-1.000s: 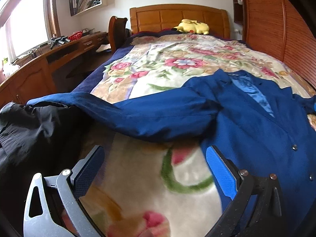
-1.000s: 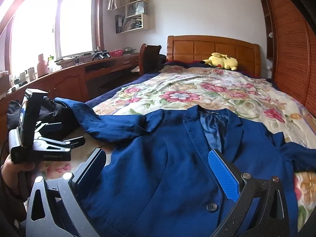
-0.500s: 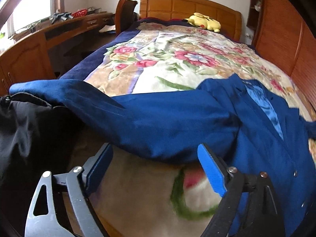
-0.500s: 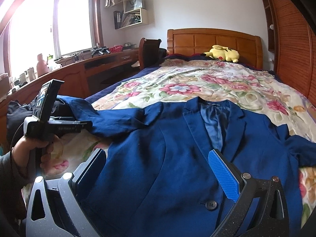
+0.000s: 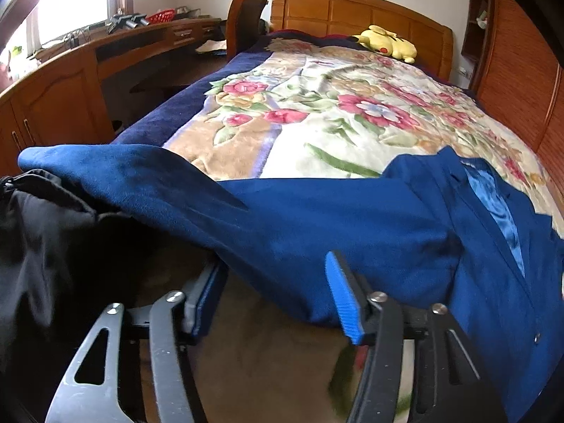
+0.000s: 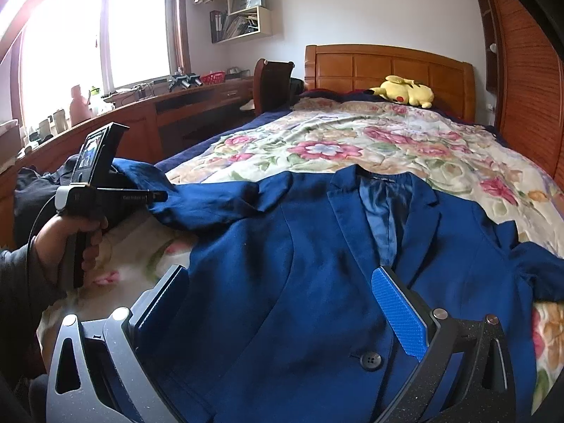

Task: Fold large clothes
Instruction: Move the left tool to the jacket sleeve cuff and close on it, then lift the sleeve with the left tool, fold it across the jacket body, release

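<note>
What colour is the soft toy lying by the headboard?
Yellow soft toy, with a red cheek spot; clearest in the right wrist view.

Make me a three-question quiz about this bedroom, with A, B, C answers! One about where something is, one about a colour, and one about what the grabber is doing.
1. Where is the yellow plush toy?
A. By the headboard
B. On the desk
C. On the jacket

2. What colour is the jacket?
A. Red
B. Blue
C. Green

3. What is the left gripper doing at the sleeve?
A. Lying flat on the bed, nowhere near it
B. Pointing up at the ceiling
C. Its jaws have just been closing, with the sleeve's edge between them

Answers:
1 A: it lies at the far end of the bed, against the wooden headboard.
2 B: the cloth is deep blue all over.
3 C: the left wrist view shows the blue cloth between its pads.
</note>
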Action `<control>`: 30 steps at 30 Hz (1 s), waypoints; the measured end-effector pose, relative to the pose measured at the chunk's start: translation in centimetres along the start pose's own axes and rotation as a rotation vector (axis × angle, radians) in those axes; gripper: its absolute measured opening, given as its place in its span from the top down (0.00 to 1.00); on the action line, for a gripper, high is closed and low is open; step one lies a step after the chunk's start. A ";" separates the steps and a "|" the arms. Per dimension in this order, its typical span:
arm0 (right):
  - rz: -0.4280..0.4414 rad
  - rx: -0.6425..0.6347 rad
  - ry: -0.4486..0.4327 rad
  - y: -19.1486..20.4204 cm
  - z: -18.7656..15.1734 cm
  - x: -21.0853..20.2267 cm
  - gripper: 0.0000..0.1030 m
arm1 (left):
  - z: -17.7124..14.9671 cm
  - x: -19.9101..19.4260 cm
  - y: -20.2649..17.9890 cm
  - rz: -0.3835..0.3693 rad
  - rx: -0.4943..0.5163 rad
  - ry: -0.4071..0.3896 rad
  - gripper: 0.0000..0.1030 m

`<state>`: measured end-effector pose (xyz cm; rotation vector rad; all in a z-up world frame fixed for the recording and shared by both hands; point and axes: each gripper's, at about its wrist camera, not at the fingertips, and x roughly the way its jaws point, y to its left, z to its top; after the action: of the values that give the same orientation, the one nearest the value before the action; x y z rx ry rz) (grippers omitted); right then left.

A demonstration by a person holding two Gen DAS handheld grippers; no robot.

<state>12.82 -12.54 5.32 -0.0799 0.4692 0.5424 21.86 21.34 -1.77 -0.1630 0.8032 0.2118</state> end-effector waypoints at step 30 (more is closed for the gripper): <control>-0.097 0.109 -0.022 -6.5 -0.8 -2.9 0.00 | 2.0 -8.7 -13.5 -0.107 0.282 -0.197 0.78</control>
<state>13.63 -19.63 5.63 0.0074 0.4706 0.4217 20.78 7.67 6.80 0.0796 0.6181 0.0113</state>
